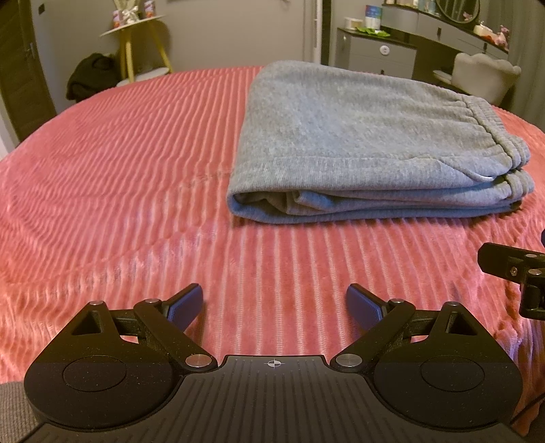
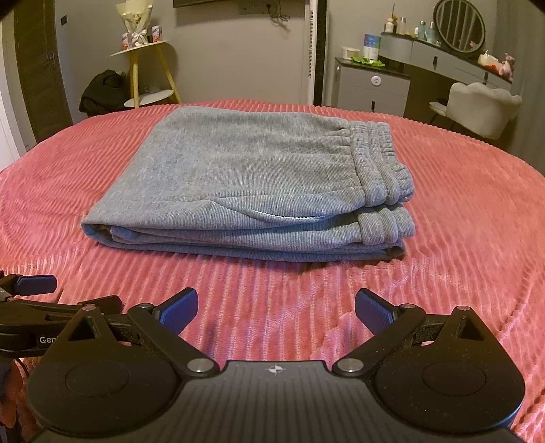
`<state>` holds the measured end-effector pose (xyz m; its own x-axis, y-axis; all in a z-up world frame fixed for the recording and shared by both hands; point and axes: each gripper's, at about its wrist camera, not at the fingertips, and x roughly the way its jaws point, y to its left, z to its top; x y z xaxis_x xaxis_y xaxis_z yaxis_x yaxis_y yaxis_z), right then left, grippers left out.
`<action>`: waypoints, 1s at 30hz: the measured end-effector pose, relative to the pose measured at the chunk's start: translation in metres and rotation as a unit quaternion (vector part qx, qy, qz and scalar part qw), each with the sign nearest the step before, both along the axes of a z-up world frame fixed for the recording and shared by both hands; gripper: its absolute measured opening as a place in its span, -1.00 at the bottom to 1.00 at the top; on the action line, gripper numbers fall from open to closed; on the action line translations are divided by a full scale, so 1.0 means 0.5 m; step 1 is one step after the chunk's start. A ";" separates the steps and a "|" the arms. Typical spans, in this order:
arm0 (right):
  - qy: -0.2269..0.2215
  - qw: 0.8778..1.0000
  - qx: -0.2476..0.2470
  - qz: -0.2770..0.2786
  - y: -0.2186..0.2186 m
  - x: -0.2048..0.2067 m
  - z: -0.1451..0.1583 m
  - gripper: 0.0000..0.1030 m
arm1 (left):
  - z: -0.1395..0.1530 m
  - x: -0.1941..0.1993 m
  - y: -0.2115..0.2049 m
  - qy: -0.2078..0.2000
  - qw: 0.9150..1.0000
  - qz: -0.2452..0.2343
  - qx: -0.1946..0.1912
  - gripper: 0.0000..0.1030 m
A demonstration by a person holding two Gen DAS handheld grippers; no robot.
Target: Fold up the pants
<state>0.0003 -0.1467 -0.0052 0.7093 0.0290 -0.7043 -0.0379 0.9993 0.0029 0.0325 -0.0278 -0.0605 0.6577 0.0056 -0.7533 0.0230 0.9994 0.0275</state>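
Note:
Grey sweatpants (image 1: pixel 357 136) lie folded in a flat stack on the pink ribbed bedspread (image 1: pixel 119 170), waistband to the right. In the right wrist view the pants (image 2: pixel 245 177) sit straight ahead, in several layers. My left gripper (image 1: pixel 274 305) is open and empty, held above the bedspread short of the pants' near edge. My right gripper (image 2: pixel 276 308) is open and empty too, also short of the pants. The right gripper's side shows at the left wrist view's right edge (image 1: pixel 517 269). The left gripper shows at the right wrist view's left edge (image 2: pixel 34 286).
Beyond the bed stand a yellow-legged side table (image 2: pixel 150 68), a dark bag (image 2: pixel 102 88) on the floor, grey drawers (image 2: pixel 371 85), a dressing table with a round mirror (image 2: pixel 460 27) and a white chair (image 2: pixel 480 105).

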 end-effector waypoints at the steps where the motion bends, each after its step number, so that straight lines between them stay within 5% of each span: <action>1: 0.000 1.000 0.000 0.000 0.000 -0.001 0.000 0.92 | 0.000 0.000 0.000 0.000 1.000 0.000 0.000 0.85; 30: -0.003 1.000 -0.008 0.004 0.006 -0.003 0.002 0.92 | 0.009 0.000 0.005 -0.010 1.000 0.007 -0.004 0.85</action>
<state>-0.0015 -0.1438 -0.0042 0.7133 0.0242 -0.7005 -0.0461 0.9989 -0.0125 0.0323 -0.0255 -0.0559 0.6724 0.0096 -0.7401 0.0086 0.9997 0.0207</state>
